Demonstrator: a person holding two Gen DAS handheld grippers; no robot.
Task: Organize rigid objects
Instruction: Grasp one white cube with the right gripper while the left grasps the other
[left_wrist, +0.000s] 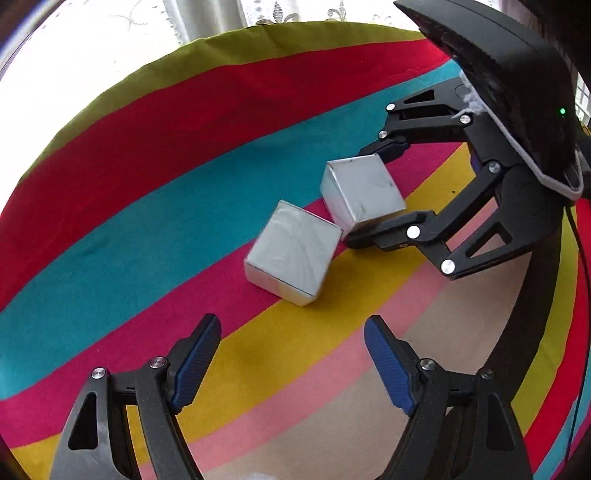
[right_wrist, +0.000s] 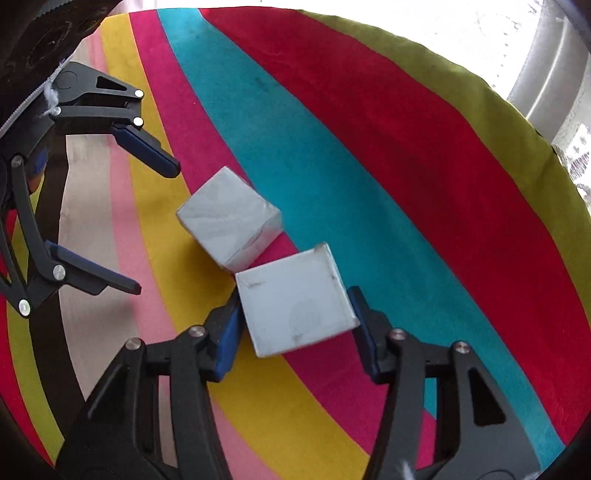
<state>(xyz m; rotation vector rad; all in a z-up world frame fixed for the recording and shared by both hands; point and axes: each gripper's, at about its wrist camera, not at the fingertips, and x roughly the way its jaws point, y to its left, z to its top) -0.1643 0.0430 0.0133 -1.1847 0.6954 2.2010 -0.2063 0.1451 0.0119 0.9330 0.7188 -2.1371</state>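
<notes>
Surface: striped cloth (left_wrist: 110, 229), bands of olive, red, teal, magenta, yellow, pink and beige. Its far edge curves under a bright window with a lace curtain (left_wrist: 280, 14); the same edge shows at upper right in the right wrist view.

Left to right in the left wrist view: broad bare teal and red bands lie left of the blocks. Left gripper (left_wrist: 291, 354) is released, jaws spread wide, nothing between them, over the yellow and pink bands. Just ahead of it, the near block (left_wrist: 291, 254), a pale grey cube, rests across magenta and yellow. The second block (left_wrist: 362, 190) sits to its right, tilted, one lower corner touching or nearly touching the near block. Right gripper (left_wrist: 373, 195) is clenched on this second block, one finger on each side.

Right wrist view: pads (right_wrist: 229, 328) press opposite faces of the second block. Bare cloth lies right of the blocks.
</notes>
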